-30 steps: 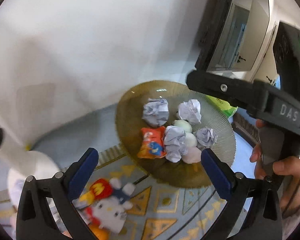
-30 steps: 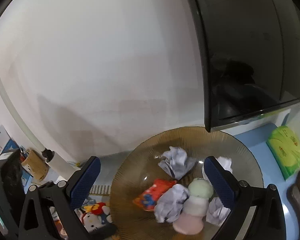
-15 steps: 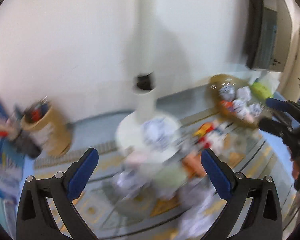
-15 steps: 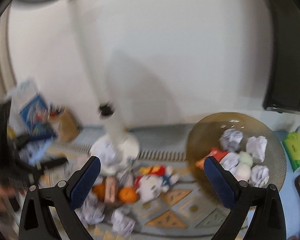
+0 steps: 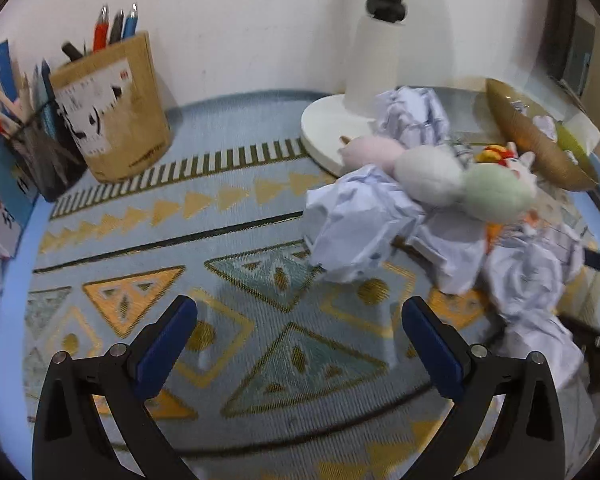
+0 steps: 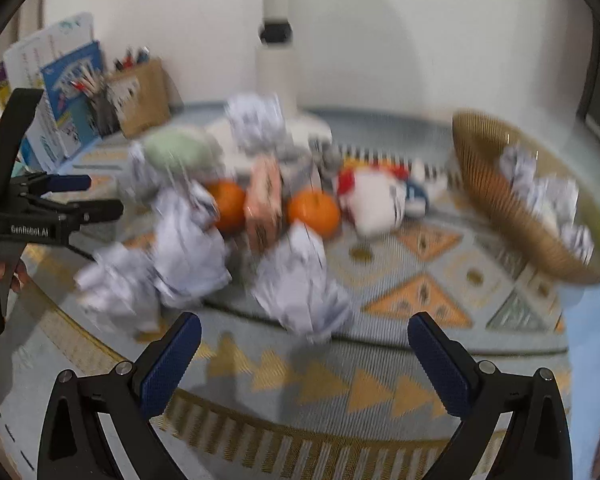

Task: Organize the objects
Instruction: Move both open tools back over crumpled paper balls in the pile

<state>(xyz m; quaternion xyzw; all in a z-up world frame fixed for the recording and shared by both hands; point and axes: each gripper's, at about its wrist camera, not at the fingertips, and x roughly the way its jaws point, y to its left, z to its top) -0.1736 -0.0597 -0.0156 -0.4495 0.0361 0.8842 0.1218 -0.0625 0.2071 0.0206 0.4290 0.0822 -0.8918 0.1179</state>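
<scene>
A heap of things lies on the patterned mat (image 5: 228, 280): several crumpled paper balls (image 5: 356, 224) (image 6: 300, 284), pink (image 5: 374, 152), white (image 5: 428, 176) and green (image 5: 494, 194) soft balls, two oranges (image 6: 314, 212), a pink packet (image 6: 264, 202) and a white plush toy (image 6: 374, 200). A brown ribbed bowl (image 6: 496, 196) (image 5: 536, 144) on the right holds more paper balls. My left gripper (image 5: 300, 340) is open and empty above bare mat, left of the heap. My right gripper (image 6: 304, 358) is open and empty just before a paper ball. The left gripper also shows in the right wrist view (image 6: 88, 194).
A white lamp base (image 5: 328, 128) and post stand behind the heap by the wall. A cork pen holder (image 5: 112, 116) and a dark mesh holder (image 5: 40, 152) stand at the back left, with blue booklets (image 6: 66, 92) beside them. A green pack (image 5: 572, 144) lies behind the bowl.
Both grippers swung left from over the bowl and dropped low toward the mat. The heap is now close in front of them. Both stayed open and empty.
</scene>
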